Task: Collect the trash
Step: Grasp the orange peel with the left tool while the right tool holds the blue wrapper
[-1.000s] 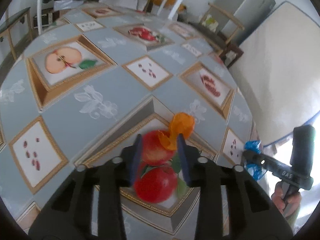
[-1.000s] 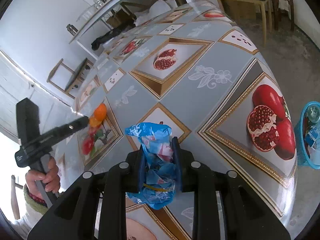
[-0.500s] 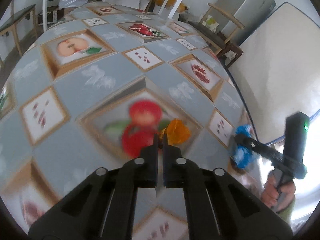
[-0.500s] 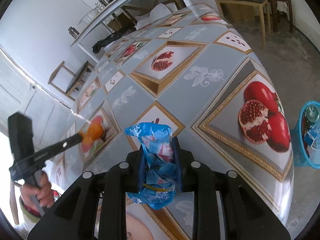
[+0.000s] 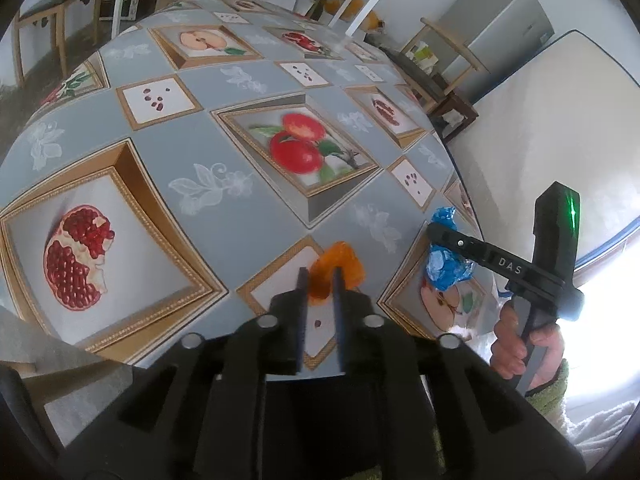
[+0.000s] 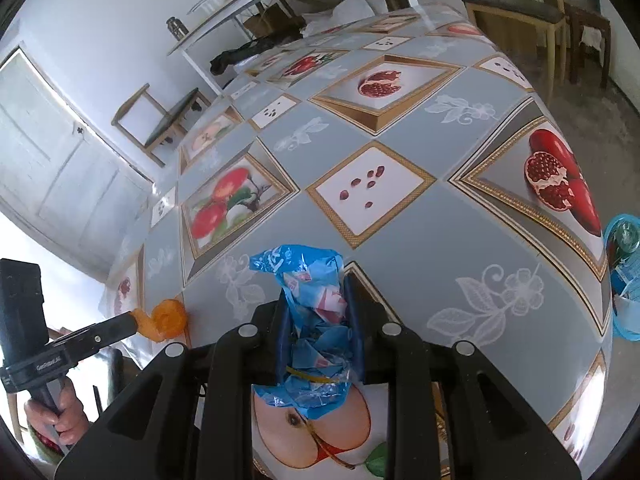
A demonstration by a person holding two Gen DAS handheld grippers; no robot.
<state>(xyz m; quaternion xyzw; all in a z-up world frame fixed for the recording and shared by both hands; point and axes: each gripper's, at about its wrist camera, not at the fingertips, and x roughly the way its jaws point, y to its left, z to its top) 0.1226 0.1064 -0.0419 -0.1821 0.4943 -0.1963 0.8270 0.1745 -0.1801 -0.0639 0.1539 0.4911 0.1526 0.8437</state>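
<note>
Trash in view consists of two items, each held off the surface [image 6: 400, 248], which carries a grey cloth printed with framed fruit pictures. Taking the printed pair of red apples [image 6: 224, 200] as the landmark and reading the right wrist view from left to right: the orange wrapper [image 6: 166, 320] sits below and left of the apples, past the near edge of the surface, pinched at the tip of the left gripper [image 6: 134, 322], whose handle is gripped by the left hand [image 6: 60, 416] at the lower left corner. The jaws of this gripper have just been opening slightly, yet in the left wrist view the orange wrapper [image 5: 336, 270] remains between the narrowly set fingers [image 5: 338, 300], with the left gripper [image 5: 320, 280] below and right of the apples [image 5: 298, 144]. The blue crumpled wrapper [image 6: 312, 320] lies below and right of the apples, clamped between the two fingers of the right gripper [image 6: 316, 292] at a narrow setting, its top standing above the fingertips and its lower end hanging over a printed halved apple. In the left wrist view the same blue wrapper [image 5: 444, 264] is right of the orange one, and the right hand [image 5: 520, 344] holds its handle. A blue basket [image 6: 624, 280] with items inside stands on the floor, far right of the apples, beyond the edge of the surface.
</note>
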